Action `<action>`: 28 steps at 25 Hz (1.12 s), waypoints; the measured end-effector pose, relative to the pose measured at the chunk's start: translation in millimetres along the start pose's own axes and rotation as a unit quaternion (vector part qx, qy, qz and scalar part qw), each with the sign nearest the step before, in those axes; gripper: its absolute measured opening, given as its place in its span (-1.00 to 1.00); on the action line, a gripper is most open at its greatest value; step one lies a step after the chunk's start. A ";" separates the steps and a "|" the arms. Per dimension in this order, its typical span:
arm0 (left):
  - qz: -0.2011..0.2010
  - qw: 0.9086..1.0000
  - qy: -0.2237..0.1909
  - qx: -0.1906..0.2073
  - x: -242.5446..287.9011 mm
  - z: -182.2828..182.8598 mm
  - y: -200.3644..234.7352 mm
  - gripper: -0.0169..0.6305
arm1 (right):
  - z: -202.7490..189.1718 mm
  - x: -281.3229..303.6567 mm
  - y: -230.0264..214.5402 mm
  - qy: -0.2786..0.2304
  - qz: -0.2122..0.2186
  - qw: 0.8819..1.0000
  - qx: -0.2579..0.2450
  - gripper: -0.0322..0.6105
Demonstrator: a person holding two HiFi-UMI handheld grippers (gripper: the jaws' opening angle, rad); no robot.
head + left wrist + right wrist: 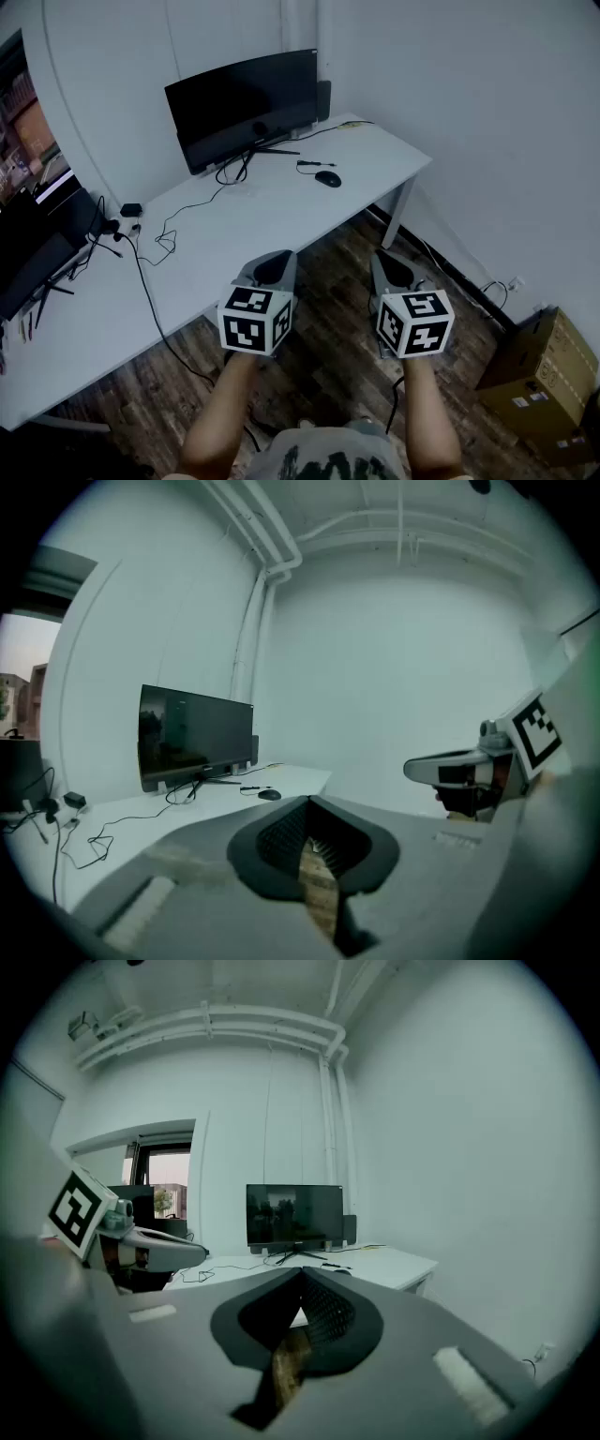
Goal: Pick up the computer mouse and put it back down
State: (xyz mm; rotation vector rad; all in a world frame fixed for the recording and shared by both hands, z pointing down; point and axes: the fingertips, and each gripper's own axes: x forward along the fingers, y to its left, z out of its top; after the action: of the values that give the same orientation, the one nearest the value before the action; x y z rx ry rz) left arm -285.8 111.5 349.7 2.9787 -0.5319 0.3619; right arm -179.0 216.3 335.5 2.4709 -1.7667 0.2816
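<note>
Left gripper point(274, 267): you hold it over the floor on the near side of the worktop point(253, 225). Its fingers point(281, 841) are pressed together with nothing between them.
Right gripper point(392, 267): it is level beside the left one. Its fingers point(333, 1321) are fully closed and empty too.
Why held so: both tools point at the worktop, nearly level. That looks like a ready stance before the reach, with the pick-up not yet begun.
Computer mouse point(328, 178): it lies on the far right part of the worktop, near the monitor point(244, 103) stand and well apart from both grippers.
Mouse axis: its long axis seems to run left to right, tilted slightly. The cable end faces left towards the monitor, though it is small here.
Approach: you will likely need to open the fingers and close them across its short width.
</note>
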 end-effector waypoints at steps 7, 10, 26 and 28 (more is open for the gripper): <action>-0.008 1.000 0.001 -0.002 1.6 -1.7 4.8 -0.93 | 0.9 6.0 2.4 -0.002 -0.011 1.000 0.001 -0.90; -0.010 1.000 -0.002 -0.003 3.0 -0.5 7.7 -0.93 | 1.4 9.1 3.8 -0.004 -0.013 1.000 0.001 -0.88; -0.004 1.000 0.005 -0.006 43.6 0.7 24.8 -0.93 | 1.3 52.0 -20.3 -0.003 -0.012 1.000 0.013 -0.54; 0.001 1.000 0.006 -0.008 56.1 3.0 28.9 -0.93 | 2.5 62.9 -29.3 -0.002 -0.009 1.000 0.013 -0.49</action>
State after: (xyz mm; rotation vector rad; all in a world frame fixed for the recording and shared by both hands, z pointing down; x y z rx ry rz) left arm -244.2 65.6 362.2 2.9598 -0.5335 0.3736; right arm -131.4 167.0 346.7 2.5071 -1.7517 0.2994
